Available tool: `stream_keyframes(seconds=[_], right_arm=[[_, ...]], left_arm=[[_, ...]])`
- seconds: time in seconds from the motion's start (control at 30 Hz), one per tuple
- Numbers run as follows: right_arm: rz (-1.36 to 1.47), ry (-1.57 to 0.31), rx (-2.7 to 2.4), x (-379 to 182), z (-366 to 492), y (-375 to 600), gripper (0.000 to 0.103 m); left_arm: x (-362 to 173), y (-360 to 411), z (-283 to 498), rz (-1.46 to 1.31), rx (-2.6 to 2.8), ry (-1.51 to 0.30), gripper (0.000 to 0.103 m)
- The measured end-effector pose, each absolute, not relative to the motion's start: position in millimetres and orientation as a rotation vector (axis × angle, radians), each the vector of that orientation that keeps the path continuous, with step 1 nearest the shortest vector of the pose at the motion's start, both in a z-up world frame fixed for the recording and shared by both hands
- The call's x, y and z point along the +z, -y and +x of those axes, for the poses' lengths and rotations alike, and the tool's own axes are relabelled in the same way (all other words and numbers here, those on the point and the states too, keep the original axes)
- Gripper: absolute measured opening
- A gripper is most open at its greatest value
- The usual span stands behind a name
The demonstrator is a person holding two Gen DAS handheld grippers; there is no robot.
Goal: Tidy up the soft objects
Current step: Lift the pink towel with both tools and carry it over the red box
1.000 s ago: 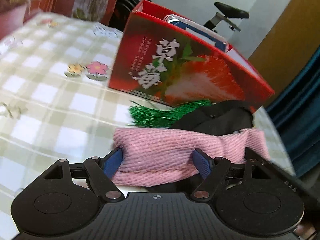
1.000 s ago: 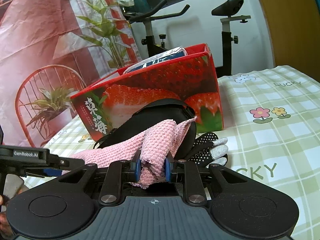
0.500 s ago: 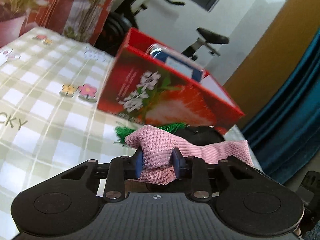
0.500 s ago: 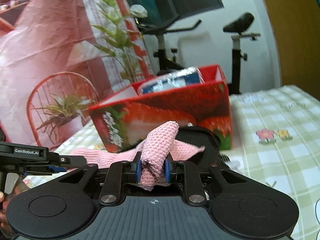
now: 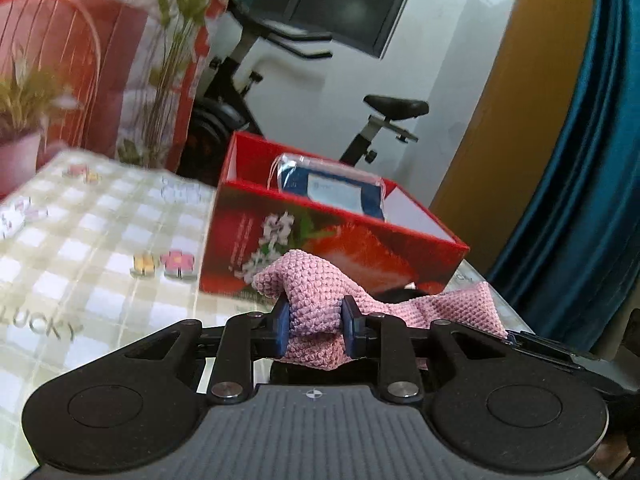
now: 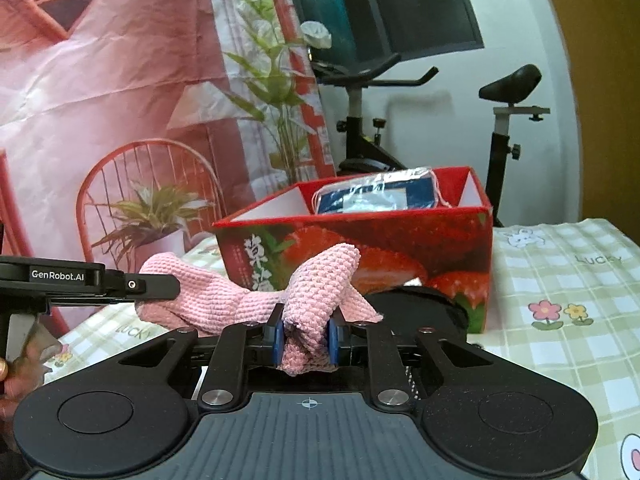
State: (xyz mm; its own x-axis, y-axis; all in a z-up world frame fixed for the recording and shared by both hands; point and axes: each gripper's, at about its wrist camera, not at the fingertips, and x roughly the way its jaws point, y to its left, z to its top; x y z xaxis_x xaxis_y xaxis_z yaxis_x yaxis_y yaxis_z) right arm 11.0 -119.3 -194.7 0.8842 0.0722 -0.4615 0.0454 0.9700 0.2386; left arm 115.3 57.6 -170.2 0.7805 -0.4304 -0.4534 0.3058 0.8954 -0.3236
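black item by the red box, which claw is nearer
Right. The right claw is just in front of the black item; the left claw sits farther left.

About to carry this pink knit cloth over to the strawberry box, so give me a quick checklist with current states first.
1. Left tongs shut on the pink knit cloth: ok.
2. Right tongs shut on its other end: ok.
3. Cloth lifted off the checked tablecloth: cannot tell; its underside is hidden.
4. Strawberry box open on top: ok.
5. Free space in the box beside the blue packet: ok.
6. Black item under the cloth not snagged: cannot tell.
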Motion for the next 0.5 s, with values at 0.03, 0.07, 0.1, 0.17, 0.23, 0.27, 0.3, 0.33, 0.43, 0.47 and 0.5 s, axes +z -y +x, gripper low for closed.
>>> stream_keyframes(seconds=[0.03, 0.07, 0.1, 0.17, 0.23, 0.27, 0.3, 0.33, 0.43, 0.47, 0.5], right_arm=[[0.25, -0.495, 0.012, -196, 11, 119, 0.019], [0.254, -0.502, 0.009, -197, 12, 120, 0.019], [0.258, -0.505, 0.008, -197, 12, 121, 0.019], [0.26, -0.508, 0.004, -198, 11, 121, 0.019], [0.264, -0.515, 0.001, -200, 12, 121, 0.019], [0.266, -0.518, -0.001, -200, 12, 122, 0.019], [0.266, -0.521, -0.002, -201, 13, 122, 0.019], [0.265, -0.52, -0.002, -201, 13, 122, 0.019], [0.261, -0.508, -0.001, -196, 14, 124, 0.019], [0.259, -0.498, 0.003, -191, 15, 125, 0.019], [0.258, -0.487, 0.006, -187, 18, 128, 0.019]], left_arm=[[-173, -59, 117, -0.25, -0.402, -0.56, 0.027], [-176, -60, 119, -0.261, -0.401, -0.575, 0.027], [-178, -60, 120, -0.271, -0.403, -0.586, 0.027], [-180, -60, 122, -0.282, -0.41, -0.595, 0.027], [-180, -59, 122, -0.277, -0.419, -0.596, 0.027], [-180, -58, 122, -0.275, -0.424, -0.598, 0.027], [-181, -59, 120, -0.274, -0.427, -0.6, 0.027], [-181, -59, 120, -0.273, -0.427, -0.601, 0.027], [-177, -60, 121, -0.28, -0.433, -0.594, 0.027], [-173, -60, 123, -0.284, -0.437, -0.588, 0.027], [-169, -61, 126, -0.285, -0.443, -0.578, 0.027]])
